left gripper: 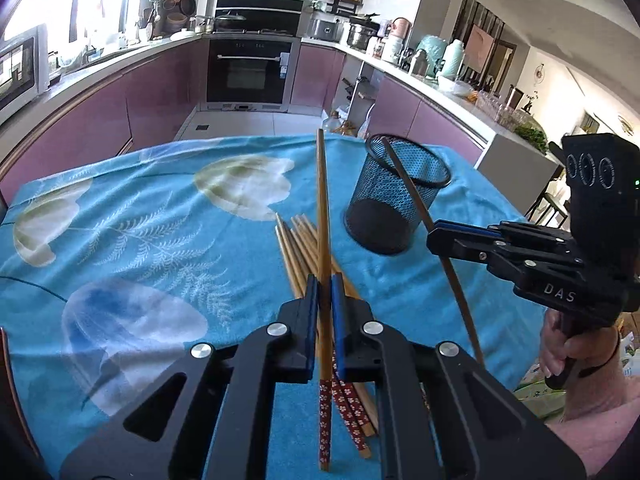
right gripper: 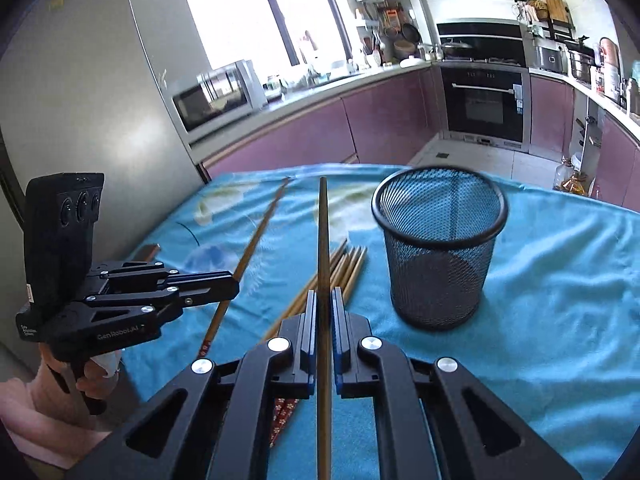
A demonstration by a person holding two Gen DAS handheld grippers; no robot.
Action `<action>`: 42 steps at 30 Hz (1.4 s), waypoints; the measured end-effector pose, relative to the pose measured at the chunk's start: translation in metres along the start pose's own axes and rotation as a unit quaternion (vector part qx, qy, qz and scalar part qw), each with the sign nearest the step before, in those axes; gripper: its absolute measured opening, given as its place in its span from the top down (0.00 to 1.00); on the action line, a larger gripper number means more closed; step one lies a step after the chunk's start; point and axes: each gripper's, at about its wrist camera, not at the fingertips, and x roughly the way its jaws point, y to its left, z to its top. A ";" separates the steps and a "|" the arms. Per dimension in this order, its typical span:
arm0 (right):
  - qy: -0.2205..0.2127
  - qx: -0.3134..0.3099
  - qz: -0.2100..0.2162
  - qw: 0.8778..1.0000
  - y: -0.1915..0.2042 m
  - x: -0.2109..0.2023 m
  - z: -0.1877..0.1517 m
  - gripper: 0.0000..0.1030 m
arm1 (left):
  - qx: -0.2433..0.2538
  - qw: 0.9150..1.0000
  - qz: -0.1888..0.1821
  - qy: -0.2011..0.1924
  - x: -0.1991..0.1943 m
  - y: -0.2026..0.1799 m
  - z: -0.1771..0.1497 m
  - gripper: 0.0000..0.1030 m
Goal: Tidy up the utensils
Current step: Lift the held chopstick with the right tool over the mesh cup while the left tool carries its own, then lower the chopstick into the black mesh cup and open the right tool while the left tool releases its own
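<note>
My left gripper [left gripper: 324,280] is shut on one wooden chopstick [left gripper: 322,208] with a red flowered end, held up above the cloth. My right gripper [right gripper: 325,294] is shut on another chopstick [right gripper: 323,240] that points away from me. Each gripper shows in the other's view: the right gripper [left gripper: 434,236] with its chopstick [left gripper: 408,184] crossing in front of the cup, the left gripper [right gripper: 234,284] with its chopstick [right gripper: 260,228]. A pile of several chopsticks [left gripper: 300,248] [right gripper: 348,268] lies on the cloth. A black mesh cup [left gripper: 396,196] [right gripper: 438,248] stands upright to the right of the pile, with nothing visible inside.
The table carries a blue flowered cloth [left gripper: 132,216] [right gripper: 560,280]. Purple kitchen cabinets [left gripper: 100,120], an oven [left gripper: 250,68] and a microwave [right gripper: 216,96] stand beyond it. A person's hand [left gripper: 560,352] holds the right gripper's handle.
</note>
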 end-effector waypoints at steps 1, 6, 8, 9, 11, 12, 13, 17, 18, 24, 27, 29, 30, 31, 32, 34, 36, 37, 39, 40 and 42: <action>-0.008 0.003 0.004 1.000 -0.002 -0.006 0.001 0.95 | 0.002 1.000 -0.005 -0.007 -0.006 -0.003 0.003 0.93; -0.043 0.010 0.013 0.999 -0.006 -0.026 0.008 0.95 | 0.008 0.998 -0.039 -0.040 -0.035 -0.013 0.016 0.93; -0.059 0.010 0.018 0.998 -0.007 -0.035 0.012 0.95 | 0.010 0.997 -0.048 -0.055 -0.046 -0.016 0.023 0.93; -0.066 0.010 0.020 0.998 -0.009 -0.042 0.013 0.95 | 0.012 0.997 -0.053 -0.062 -0.051 -0.018 0.025 0.93; -0.081 0.005 0.020 0.997 -0.010 -0.049 0.020 0.95 | 0.013 0.995 -0.059 -0.075 -0.059 -0.022 0.031 0.93; -0.087 0.003 0.020 0.996 -0.010 -0.052 0.022 0.95 | 0.013 0.995 -0.063 -0.081 -0.064 -0.023 0.034 0.93; -0.094 0.000 0.020 0.995 -0.011 -0.055 0.026 0.95 | 0.011 0.994 -0.067 -0.087 -0.067 -0.025 0.038 0.93; -0.115 -0.006 0.019 0.993 -0.015 -0.066 0.042 0.95 | 0.008 0.991 -0.074 -0.112 -0.074 -0.030 0.057 0.93; -0.120 -0.008 0.018 0.993 -0.017 -0.068 0.048 0.95 | 0.008 0.990 -0.075 -0.116 -0.074 -0.031 0.063 0.93; -0.150 -0.024 0.007 0.988 -0.024 -0.083 0.079 0.95 | 0.010 0.986 -0.080 -0.145 -0.076 -0.043 0.099 0.93; -0.164 -0.029 -0.002 0.986 -0.028 -0.090 0.091 0.95 | 0.013 0.985 -0.083 -0.154 -0.075 -0.048 0.115 0.93; -0.172 -0.030 -0.007 0.985 -0.032 -0.095 0.098 0.95 | 0.014 0.984 -0.082 -0.159 -0.074 -0.053 0.126 0.93; -0.176 -0.030 -0.009 0.984 -0.033 -0.096 0.100 0.95 | 0.014 0.983 -0.083 -0.160 -0.073 -0.055 0.130 0.93; -0.180 -0.030 -0.012 0.983 -0.036 -0.098 0.103 0.95 | 0.014 0.983 -0.085 -0.161 -0.070 -0.058 0.137 0.93; -0.183 -0.029 -0.013 0.983 -0.039 -0.098 0.105 0.95 | 0.016 0.983 -0.084 -0.162 -0.068 -0.060 0.140 0.93; -0.188 -0.025 -0.016 0.982 -0.044 -0.098 0.110 0.95 | 0.019 0.983 -0.079 -0.162 -0.061 -0.066 0.148 0.93; -0.189 -0.024 -0.023 0.981 -0.048 -0.096 0.115 0.95 | 0.019 0.984 -0.075 -0.158 -0.053 -0.069 0.153 0.93; -0.187 -0.024 -0.027 0.982 -0.051 -0.093 0.116 0.95 | 0.020 0.985 -0.072 -0.156 -0.048 -0.071 0.155 0.93; -0.178 -0.022 -0.029 0.983 -0.055 -0.086 0.117 0.95 | 0.024 0.986 -0.062 -0.151 -0.036 -0.073 0.158 0.93; -0.171 -0.021 -0.031 0.985 -0.055 -0.081 0.116 0.95 | 0.024 0.987 -0.061 -0.144 -0.030 -0.074 0.159 0.93; -0.153 -0.017 -0.033 0.987 -0.060 -0.069 0.113 0.95 | 0.025 0.990 -0.063 -0.127 -0.016 -0.076 0.159 0.93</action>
